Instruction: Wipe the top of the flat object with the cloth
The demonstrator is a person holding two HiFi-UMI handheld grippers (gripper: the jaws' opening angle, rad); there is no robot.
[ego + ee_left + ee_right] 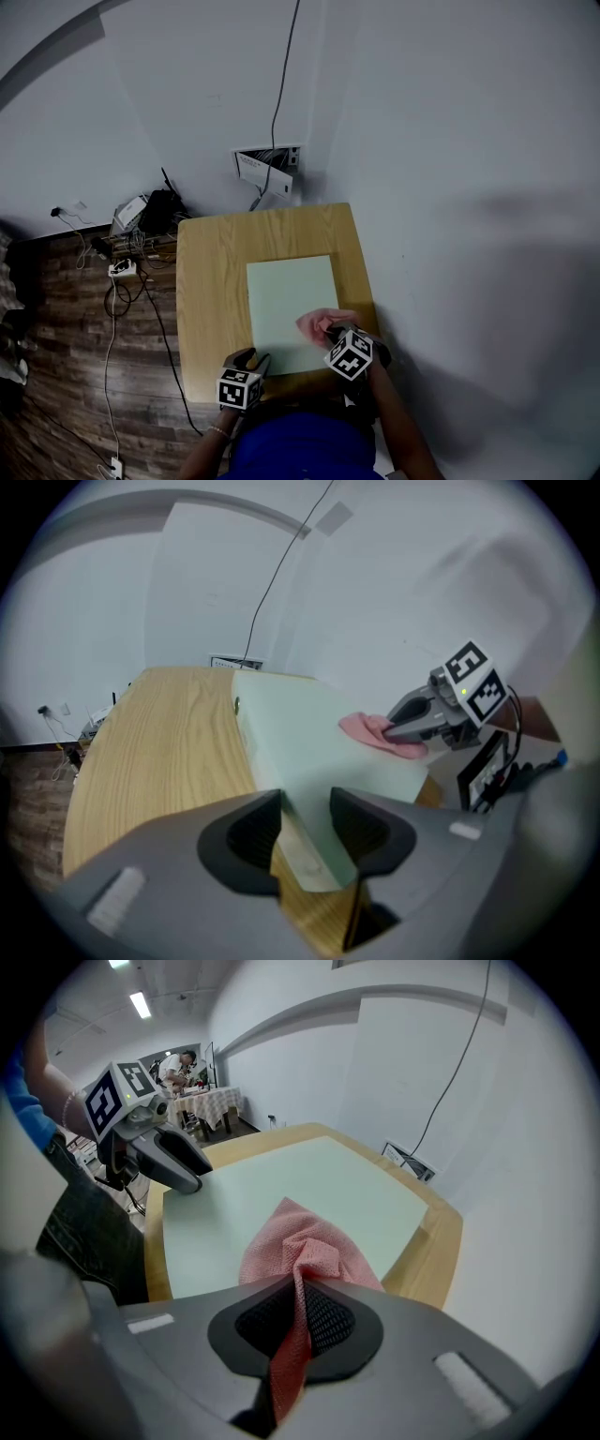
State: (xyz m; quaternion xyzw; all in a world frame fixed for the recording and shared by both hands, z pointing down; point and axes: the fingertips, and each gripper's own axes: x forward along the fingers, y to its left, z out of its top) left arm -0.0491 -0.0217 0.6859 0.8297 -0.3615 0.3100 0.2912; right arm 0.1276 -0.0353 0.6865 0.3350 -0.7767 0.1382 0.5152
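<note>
Here a pale green board (291, 291) is seen lying flat on a wooden table (211, 281), nearer the table's right edge than its left, with bare wood shown along its far and left sides. A pink cloth (300, 1241) is pinched in the right gripper (300, 1302), whose jaws are closed tight on a gathered fold. The loose part is spread forward onto the board, touching its top by the right edge, in the near half. One strip of the cloth is trailed back between the jaws. The left gripper (306, 808) is set at the board's near left corner: its jaws are drawn in to a narrow gap and that corner is held between them, the board's pale edge lined up against one jaw. The two grippers are placed near each other along the board's near side, and the cloth is found between them, closer to the right one. The far half of the board is bare. Behind the table a grey wall (422, 141) is seen, with a dark cable (279, 84) run down it to a box (267, 164) just beyond the table's far edge. A wood-patterned floor (56, 309) is shown to the table's left, with tangled leads lying on it
</note>
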